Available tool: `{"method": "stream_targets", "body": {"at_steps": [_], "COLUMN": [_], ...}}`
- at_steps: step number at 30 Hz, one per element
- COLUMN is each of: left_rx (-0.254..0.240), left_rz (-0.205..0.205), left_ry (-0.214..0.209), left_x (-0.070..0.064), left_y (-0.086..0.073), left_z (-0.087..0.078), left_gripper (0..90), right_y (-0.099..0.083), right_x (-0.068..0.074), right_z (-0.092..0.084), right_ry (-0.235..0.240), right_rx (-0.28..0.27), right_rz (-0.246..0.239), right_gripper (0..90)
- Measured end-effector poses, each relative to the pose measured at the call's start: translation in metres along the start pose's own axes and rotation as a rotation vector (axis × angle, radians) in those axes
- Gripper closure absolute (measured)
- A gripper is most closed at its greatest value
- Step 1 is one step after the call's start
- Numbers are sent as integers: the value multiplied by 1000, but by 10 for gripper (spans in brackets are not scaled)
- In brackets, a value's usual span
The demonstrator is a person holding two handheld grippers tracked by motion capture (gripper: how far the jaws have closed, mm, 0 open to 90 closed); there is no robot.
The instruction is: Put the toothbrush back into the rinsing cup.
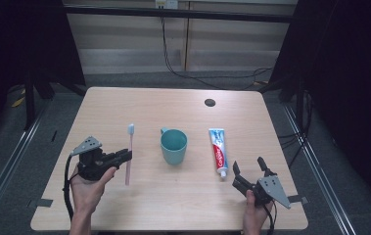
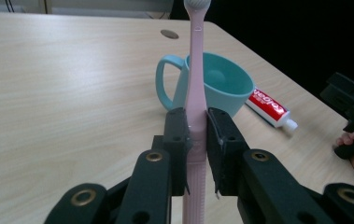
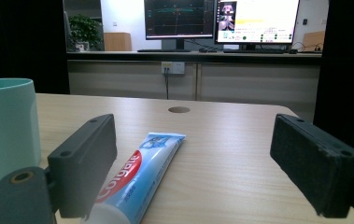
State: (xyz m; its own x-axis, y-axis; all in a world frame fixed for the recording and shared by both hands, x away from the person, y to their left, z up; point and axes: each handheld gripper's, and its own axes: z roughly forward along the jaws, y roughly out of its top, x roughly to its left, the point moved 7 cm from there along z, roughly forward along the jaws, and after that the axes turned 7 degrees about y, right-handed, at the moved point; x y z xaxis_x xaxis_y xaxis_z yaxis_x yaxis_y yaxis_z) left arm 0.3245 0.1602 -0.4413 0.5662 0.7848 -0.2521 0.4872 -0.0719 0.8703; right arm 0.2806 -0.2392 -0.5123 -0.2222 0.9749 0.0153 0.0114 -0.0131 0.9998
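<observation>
Between the left hand-held gripper's (image 2: 196,140) jaws, a pale pink toothbrush (image 2: 196,88).

Lab: monitors (image 3: 221,21), black curtains (image 1: 354,73), cabling.

Left tongs (image 1: 124,155) clamped, pointing right; right tongs (image 1: 248,168) spread wide, pointing forward, low.

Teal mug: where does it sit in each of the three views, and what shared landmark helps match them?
High view: the teal mug stands at the table's centre, between the pink toothbrush and the toothpaste tube.
Left gripper view: upper centre, behind the clamped toothbrush, handle to the left.
Right gripper view: at the left edge, cut off by the frame.
Shared landmark: the toothpaste tube lying beside the mug.
</observation>
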Motion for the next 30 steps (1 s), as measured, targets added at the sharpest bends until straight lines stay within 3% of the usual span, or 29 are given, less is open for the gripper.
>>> {"method": "stream_targets", "body": {"at_steps": [6,11,17,30], "left_rx": [-84,-147,-208,-293], "left_rz": [12,46,38,99], "left_ry": [-4,4,-18,-25], "left_x": [-2,-3,-5,-16], "left_y": [8,14,21,40], "left_z": [-3,-7,-9,-4], "left_gripper": [788,788,787,787], "right_y": [0,0,0,0], "right_x": [0,0,0,0], "right_z": [0,0,0,0], "right_ry": [0,0,0,0], "right_rx": [0,-1,-1,-1], "right_rz": [0,0,0,0], "right_gripper": [141,141,141,141]}}
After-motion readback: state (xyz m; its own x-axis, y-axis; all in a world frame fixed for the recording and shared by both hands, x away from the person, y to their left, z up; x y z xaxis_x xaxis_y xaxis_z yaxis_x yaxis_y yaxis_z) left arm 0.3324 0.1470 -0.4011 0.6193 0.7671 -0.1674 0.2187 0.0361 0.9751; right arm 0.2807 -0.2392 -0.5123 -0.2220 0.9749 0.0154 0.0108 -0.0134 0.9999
